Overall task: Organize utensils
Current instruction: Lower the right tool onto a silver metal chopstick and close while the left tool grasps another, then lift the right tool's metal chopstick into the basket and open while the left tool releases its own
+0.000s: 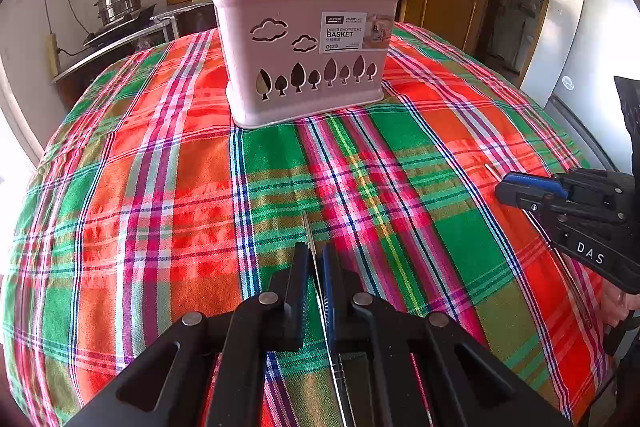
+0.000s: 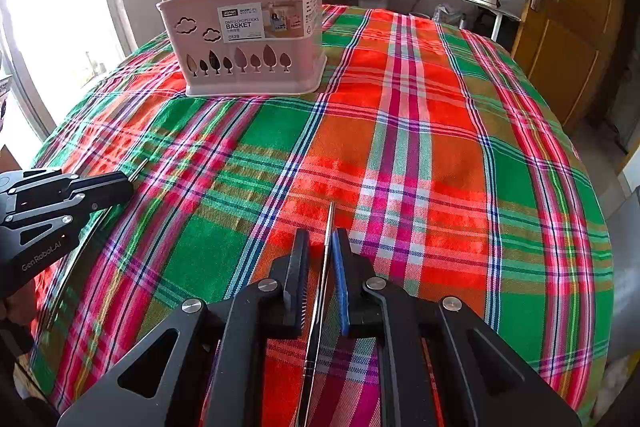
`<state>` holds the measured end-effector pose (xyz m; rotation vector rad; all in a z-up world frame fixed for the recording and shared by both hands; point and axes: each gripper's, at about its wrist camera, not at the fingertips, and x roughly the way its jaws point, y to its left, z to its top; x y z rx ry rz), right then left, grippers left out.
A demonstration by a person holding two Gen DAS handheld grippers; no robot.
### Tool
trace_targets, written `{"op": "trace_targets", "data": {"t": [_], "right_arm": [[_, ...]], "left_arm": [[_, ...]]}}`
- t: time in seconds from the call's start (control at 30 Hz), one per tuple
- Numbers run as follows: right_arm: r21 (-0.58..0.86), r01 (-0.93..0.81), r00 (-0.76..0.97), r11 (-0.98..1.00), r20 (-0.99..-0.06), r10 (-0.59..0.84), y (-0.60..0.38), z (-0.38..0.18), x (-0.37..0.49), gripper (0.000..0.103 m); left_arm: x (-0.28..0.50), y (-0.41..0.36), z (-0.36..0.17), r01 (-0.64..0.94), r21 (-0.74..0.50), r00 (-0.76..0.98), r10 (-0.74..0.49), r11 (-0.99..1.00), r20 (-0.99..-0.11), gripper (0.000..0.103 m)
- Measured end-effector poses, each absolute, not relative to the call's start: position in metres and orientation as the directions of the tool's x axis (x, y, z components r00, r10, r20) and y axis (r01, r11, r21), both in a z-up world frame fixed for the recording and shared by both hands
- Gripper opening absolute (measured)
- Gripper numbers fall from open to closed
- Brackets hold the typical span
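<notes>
Left wrist view: our left gripper (image 1: 316,259) is clamped on a thin metal chopstick (image 1: 310,231) w/ its tip poking out ahead over the plaid tablecloth (image 1: 160,187), the pink chopstick basket (image 1: 308,55) standing further back on the cloth w/ dark and pale sticks upright inside. Right wrist view: our right gripper (image 2: 322,251) has narrowed round a second metal chopstick (image 2: 329,227); we see a slim gap on the black-pad side, so we can't tell if it's pinched, the basket (image 2: 248,39) sitting far left.
</notes>
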<state>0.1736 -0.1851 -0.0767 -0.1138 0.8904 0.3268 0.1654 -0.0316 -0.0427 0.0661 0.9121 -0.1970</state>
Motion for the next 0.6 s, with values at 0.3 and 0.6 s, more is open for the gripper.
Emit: {"op": "trace_targets", "data": {"t": [0.3, 0.6], "right_arm": [[0.111, -0.319, 0.559, 0.941, -0.78, 0.282, -0.194, -0.076, 0.178, 0.004], [0.144, -0.344, 0.565, 0.928, -0.757, 0.327, -0.186, -0.062, 0.171, 0.004]], "left_arm": [[0.172, -0.032, -0.041, 0.195, -0.035, 0.578, -0.144, 0.98, -0.803, 0.005], [0.165, -0.019, -0.029, 0.212, -0.117, 0.568, -0.22, 0.97, -0.793, 0.004]]}}
